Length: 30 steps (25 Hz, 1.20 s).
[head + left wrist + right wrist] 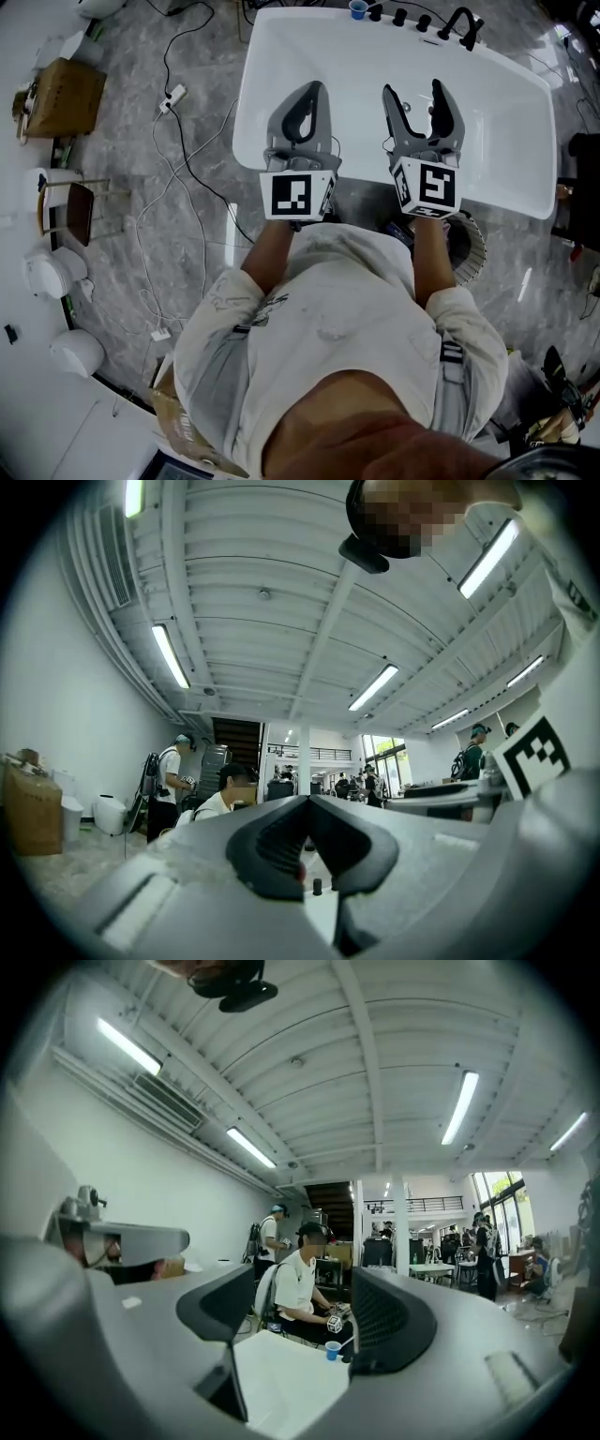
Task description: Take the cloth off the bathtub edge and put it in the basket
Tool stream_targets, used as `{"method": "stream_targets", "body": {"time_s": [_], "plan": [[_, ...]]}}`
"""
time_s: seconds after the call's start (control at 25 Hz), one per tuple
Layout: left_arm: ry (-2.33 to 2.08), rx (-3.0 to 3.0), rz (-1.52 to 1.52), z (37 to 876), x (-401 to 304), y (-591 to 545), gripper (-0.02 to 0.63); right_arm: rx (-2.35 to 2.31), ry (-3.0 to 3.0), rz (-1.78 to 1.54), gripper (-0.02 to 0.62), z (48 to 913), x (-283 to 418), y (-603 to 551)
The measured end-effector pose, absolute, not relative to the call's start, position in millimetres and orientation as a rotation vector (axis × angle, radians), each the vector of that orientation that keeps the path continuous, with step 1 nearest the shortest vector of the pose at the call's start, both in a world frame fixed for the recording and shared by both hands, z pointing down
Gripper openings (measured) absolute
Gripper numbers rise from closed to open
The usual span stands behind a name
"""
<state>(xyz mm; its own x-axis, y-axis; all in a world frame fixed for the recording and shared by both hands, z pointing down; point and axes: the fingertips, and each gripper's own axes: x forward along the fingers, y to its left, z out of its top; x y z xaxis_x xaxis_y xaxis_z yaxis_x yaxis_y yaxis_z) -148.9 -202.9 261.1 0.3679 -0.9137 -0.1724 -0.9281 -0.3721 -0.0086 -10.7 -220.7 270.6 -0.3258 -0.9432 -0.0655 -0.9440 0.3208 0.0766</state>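
The white bathtub (281, 56) lies below both grippers, and no cloth shows on its edge or inside it. A white slatted basket (472, 246) stands on the floor by the tub's near right side; my right arm hides most of its inside. My left gripper (314, 91) is held level over the tub with its jaws touching and nothing between them; the left gripper view (307, 801) shows the same. My right gripper (413, 94) hangs beside it with its jaws apart and empty (309, 1309). The tub (281, 1382) shows pale between them.
A black faucet (461, 23) and a blue cup (357, 8) sit on the tub's far rim. Cables (178, 159) trail over the grey floor at left, near a cardboard box (64, 94) and a chair (70, 208). A seated person (298, 1283) and others are beyond the tub.
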Motion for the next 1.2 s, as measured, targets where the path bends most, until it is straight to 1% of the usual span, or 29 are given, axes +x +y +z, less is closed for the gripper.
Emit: {"method": "stream_targets", "body": {"time_s": [0.16, 0.48, 0.56, 0.64, 0.88, 1.0, 1.2], "plan": [[1.693, -2.505, 0.209, 257, -151, -202, 0.000, -1.742, 2.561, 0.138, 0.314, 257, -19, -213], [1.673, -2.524, 0.240, 250, -154, -200, 0.000, -1.750, 2.558, 0.143, 0.240, 257, -21, -203], [1.675, -2.524, 0.249, 248, -154, -199, 0.000, -1.755, 2.554, 0.151, 0.233, 256, -21, -201], [1.664, -2.527, 0.249, 248, -150, -200, 0.000, -1.771, 2.550, 0.166, 0.202, 255, -16, -200], [1.639, -2.550, 0.258, 248, -138, -197, 0.000, -1.826, 2.544, 0.217, 0.059, 253, -6, -194], [1.631, -2.552, 0.266, 248, -137, -198, 0.000, -1.851, 2.532, 0.231, 0.003, 253, -5, -193], [1.625, -2.558, 0.274, 248, -138, -195, 0.000, -1.866, 2.531, 0.258, 0.002, 253, -8, -189]]}}
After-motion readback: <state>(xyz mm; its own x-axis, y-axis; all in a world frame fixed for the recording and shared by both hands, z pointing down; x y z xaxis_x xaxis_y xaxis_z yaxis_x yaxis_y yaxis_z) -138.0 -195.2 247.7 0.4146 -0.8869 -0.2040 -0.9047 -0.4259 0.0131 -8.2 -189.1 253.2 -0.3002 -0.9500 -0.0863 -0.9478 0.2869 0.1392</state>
